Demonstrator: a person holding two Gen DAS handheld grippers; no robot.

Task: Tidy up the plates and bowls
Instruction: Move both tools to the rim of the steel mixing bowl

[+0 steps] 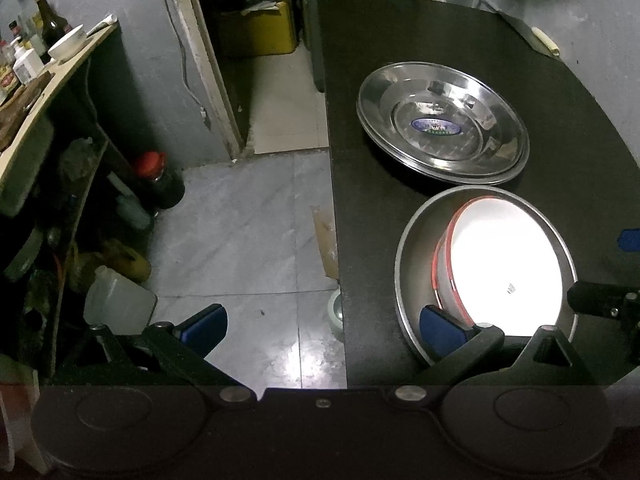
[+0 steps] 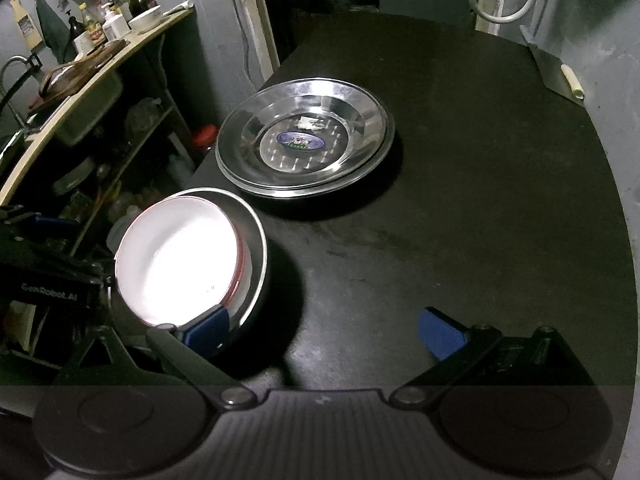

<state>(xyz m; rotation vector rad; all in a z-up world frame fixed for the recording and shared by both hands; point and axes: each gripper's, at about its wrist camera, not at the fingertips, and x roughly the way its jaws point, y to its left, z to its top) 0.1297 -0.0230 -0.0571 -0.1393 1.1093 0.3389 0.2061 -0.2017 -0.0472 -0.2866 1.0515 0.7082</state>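
Black table (image 2: pixel 460 200); "GenRobot.AI" on left gripper (image 2: pixel 48 297).

On the dark worktop (image 2: pixel 460 208) lie two groups of dishes. Farther back sit shiny steel plates (image 1: pixel 442 128) (image 2: pixel 306 140), stacked one in another; at least two rims show at the edge, and the top one carries a blue oval sticker (image 1: pixel 437 125) (image 2: pixel 299 140) in its middle. Nearer, close beside that stack but apart from it, stands a grey metal bowl (image 1: pixel 404 264) (image 2: pixel 260 240). Inside it rests a white bowl (image 1: pixel 504 260) (image 2: pixel 180 256) with a red rim, glaring brightly, tilted and leaning against one side of the metal bowl.
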